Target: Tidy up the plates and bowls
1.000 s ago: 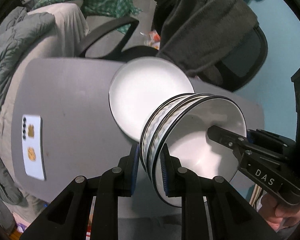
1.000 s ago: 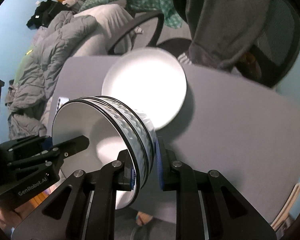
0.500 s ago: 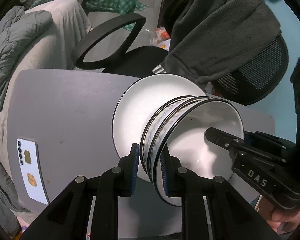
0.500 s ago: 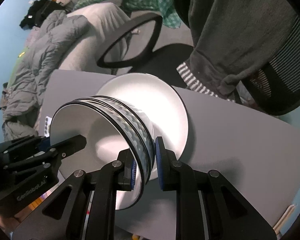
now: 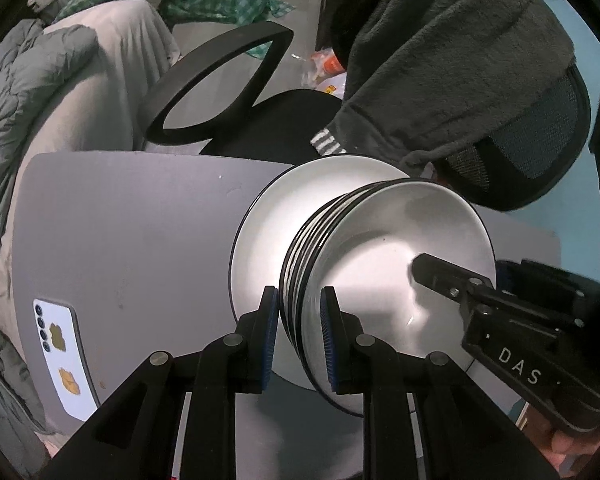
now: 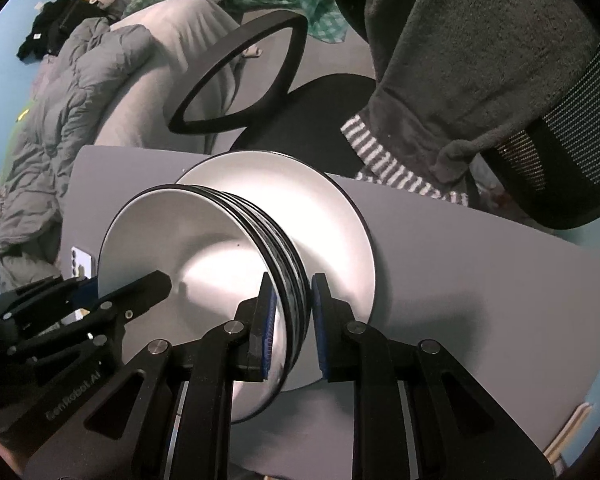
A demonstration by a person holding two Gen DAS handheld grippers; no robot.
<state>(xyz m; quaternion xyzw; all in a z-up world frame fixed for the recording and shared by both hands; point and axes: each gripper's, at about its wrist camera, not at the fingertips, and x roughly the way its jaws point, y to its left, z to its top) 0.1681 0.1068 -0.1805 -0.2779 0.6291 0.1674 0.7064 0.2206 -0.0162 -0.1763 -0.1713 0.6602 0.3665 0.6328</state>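
Observation:
A stack of nested white bowls (image 5: 384, 256) with black rims and a patterned outside sits low over a large white plate (image 5: 268, 240) on the grey table. My left gripper (image 5: 299, 336) is shut on the near rim of the stack. My right gripper (image 6: 293, 324) is shut on the opposite rim of the same bowls (image 6: 204, 264), above the plate (image 6: 332, 224). Each gripper shows in the other's view, the right one (image 5: 436, 276) and the left one (image 6: 148, 284). I cannot tell whether the bowls touch the plate.
A white phone (image 5: 60, 348) lies at the left end of the grey table (image 5: 140, 220). A black office chair (image 5: 236, 92) draped with a dark grey garment (image 5: 440, 52) stands behind the table. Bedding (image 5: 40, 92) lies at the left.
Both grippers have carried the bowl stack toward the plate and down, so the stack now stands over the plate's middle and close to it. Both grips are unchanged.

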